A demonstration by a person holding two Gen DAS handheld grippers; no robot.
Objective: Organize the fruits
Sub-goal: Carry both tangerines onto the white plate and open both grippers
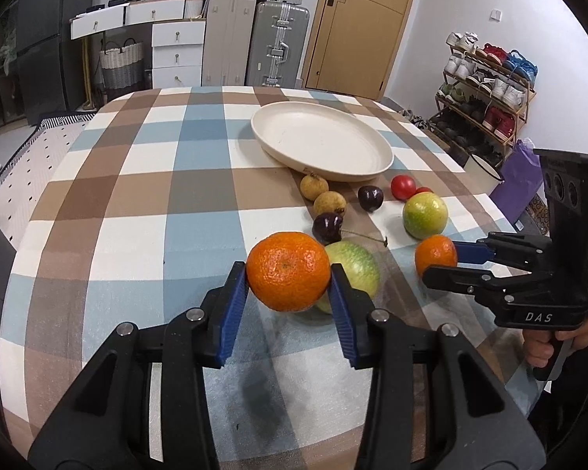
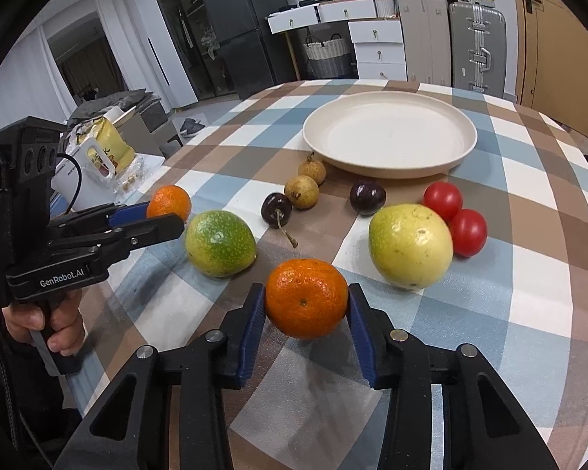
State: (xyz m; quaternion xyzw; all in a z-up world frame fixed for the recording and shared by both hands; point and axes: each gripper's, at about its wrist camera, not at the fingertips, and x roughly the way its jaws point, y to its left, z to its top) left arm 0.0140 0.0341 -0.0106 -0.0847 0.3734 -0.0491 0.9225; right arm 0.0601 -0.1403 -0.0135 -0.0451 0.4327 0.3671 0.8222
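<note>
My left gripper [image 1: 289, 286] is shut on an orange mandarin [image 1: 288, 270] and holds it just above the checked tablecloth; it also shows in the right wrist view [image 2: 164, 215]. My right gripper [image 2: 305, 309] is shut on a second mandarin [image 2: 306, 297], also seen in the left wrist view [image 1: 435, 255]. An empty cream plate [image 2: 390, 135] sits further back. Between lie two green-yellow fruits [image 2: 220, 243] [image 2: 411, 244], two dark cherries [image 2: 276, 208] [image 2: 367, 197], two tan longans [image 2: 302, 191] [image 2: 312, 170] and two red tomatoes [image 2: 442, 199] [image 2: 467, 232].
The round table [image 1: 137, 180] has a blue, brown and white checked cloth. A white mug and packets [image 2: 98, 160] stand on a side surface past its left edge. A shoe rack [image 1: 486, 90], suitcases and drawers stand beyond the table.
</note>
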